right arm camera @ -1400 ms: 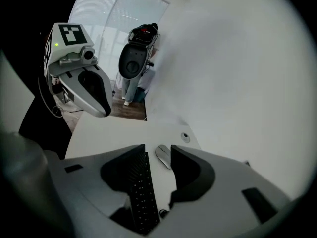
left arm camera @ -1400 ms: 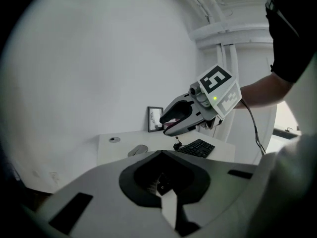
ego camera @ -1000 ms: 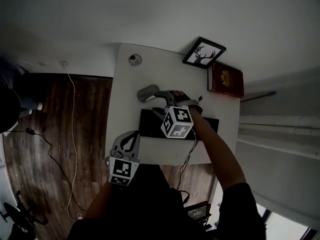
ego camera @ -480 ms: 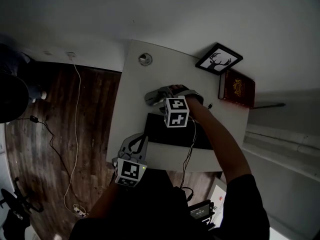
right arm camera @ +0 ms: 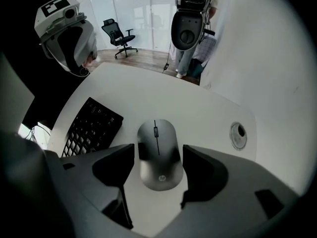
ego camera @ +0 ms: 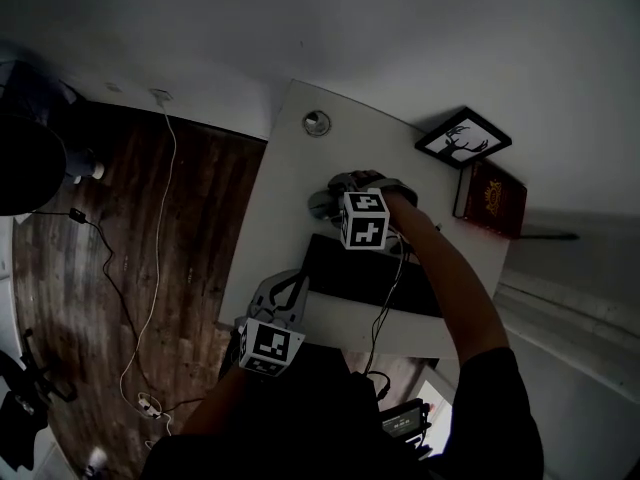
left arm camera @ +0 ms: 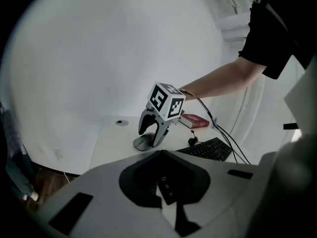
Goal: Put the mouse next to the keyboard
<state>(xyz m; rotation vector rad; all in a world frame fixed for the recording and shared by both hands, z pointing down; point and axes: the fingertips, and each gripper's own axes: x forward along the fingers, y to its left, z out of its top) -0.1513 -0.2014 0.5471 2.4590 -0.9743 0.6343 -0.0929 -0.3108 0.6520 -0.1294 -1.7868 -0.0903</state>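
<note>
White rectangular table (ego camera: 285, 198): both claws are over it. R claw (right arm camera: 158, 168) points steeply down over the far half. L claw (left arm camera: 166, 191) sits low at the near edge, aimed across the top twd the R one.

Black flat keyboard (right arm camera: 91, 128): just beside R claw on the person's side, clear of its jaws. In the left gripper view it lies ahead & to the right of L claw.

Dark red hardback book (ego camera: 490, 200) w/ gold print: beyond the arm holding R claw, at the table's far right corner.

Black-framed deer silhouette picture (ego camera: 463, 138): next to the book, well apart from R claw.

Grey oval mouse (right arm camera: 157, 152) w/ scroll wheel: flat on the table, straight btw R claw's two jaws, wheel end pointing away from the claw's body. It is near the keyboard's far corner, not touching it. R jaws are spread wide & have just been opening; they flank the mouse's sides w/o squeezing it. L claw's jaws are pressed together, nothing btw them.

Small round silver cable grommet (right arm camera: 238, 134): on the table beyond R claw, apart from the mouse.
</note>
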